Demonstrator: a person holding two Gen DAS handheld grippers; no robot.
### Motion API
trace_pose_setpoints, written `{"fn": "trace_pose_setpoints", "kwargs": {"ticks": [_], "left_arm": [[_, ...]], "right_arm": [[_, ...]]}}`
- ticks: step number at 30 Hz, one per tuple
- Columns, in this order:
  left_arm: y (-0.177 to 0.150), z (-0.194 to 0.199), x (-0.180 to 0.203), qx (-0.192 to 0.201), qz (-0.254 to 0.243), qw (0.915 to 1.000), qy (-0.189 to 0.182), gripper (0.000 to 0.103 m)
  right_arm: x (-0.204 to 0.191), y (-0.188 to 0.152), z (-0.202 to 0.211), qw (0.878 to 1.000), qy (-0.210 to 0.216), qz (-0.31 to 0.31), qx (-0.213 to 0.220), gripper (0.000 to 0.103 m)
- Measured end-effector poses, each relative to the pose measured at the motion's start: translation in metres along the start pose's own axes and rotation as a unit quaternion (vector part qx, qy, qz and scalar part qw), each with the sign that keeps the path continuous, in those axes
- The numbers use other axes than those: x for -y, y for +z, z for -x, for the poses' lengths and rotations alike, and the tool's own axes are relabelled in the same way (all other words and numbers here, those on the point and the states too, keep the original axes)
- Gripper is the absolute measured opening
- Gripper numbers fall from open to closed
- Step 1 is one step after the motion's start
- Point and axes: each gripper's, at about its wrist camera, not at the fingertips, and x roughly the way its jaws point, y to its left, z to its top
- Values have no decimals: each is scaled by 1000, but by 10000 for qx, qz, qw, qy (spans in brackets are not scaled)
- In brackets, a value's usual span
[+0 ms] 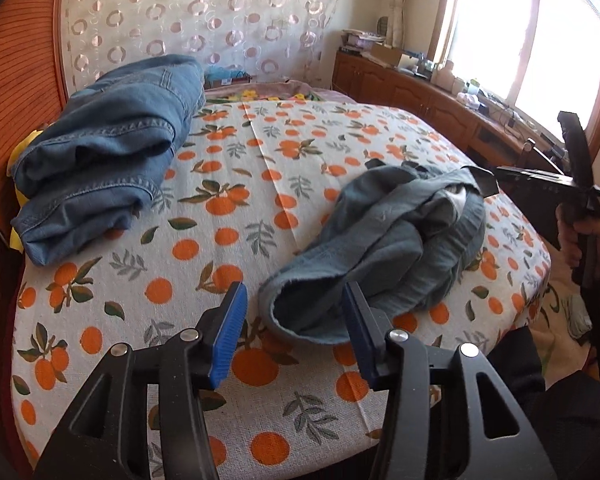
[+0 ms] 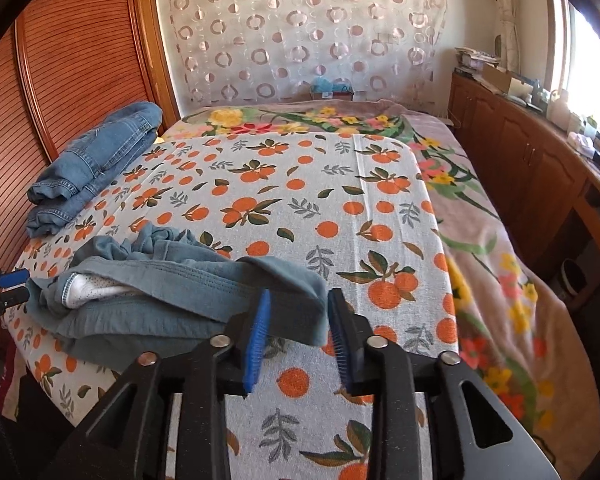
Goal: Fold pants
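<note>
Blue ribbed pads on our left gripper (image 1: 296, 332) are sitting closest to us, and they are standing apart with nothing pressed between them. We are looking past them at the crumpled grey-blue cloth pants (image 1: 384, 248), lying in a heap on the white bedsheet printed with oranges (image 1: 228, 248). One open leg end is resting just beside the pad on the right of this view, maybe touching it; we are not sure. Our right gripper (image 2: 300, 340) is also standing partly open at the other end of the heap, with a cloth corner lying loose in front of its pads. Neither gripper is holding anything. A folded stack of blue denim jeans (image 1: 104, 148) is sitting well apart by the wooden headboard (image 1: 24, 92). We are thinking the pads could pinch several layers at once, so the heap would lift as one lump and not spread flat.
</note>
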Motion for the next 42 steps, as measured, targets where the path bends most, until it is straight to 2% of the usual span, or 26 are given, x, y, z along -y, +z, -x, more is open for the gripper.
{"fn": "trace_pose_setpoints", "kwargs": {"ticks": [5, 14, 22, 32, 34, 36, 42], "left_arm": [[-1, -7, -6, -61, 90, 9999, 93, 50], [2, -12, -7, -62, 113, 9998, 149, 50], [3, -16, -8, -138, 122, 9996, 200, 50], [2, -20, -9, -178, 139, 9995, 211, 50], [2, -20, -8, -184, 136, 9995, 202, 50], [1, -21, -8, -192, 132, 9995, 198, 50], [1, -23, -7, -199, 135, 9995, 184, 50]], "right_arm": [[-4, -5, 15, 9999, -56, 104, 53, 48], [0, -27, 14, 9990, -277, 296, -190, 49], [-1, -13, -11, 9979, -421, 388, -318, 49], [-21, -4, -32, 9981, -142, 522, -297, 50], [-26, -5, -32, 9980, -116, 572, -255, 53], [-33, -6, -29, 9978, -32, 629, -203, 62], [-52, -5, -25, 9960, 82, 882, -81, 67]]}}
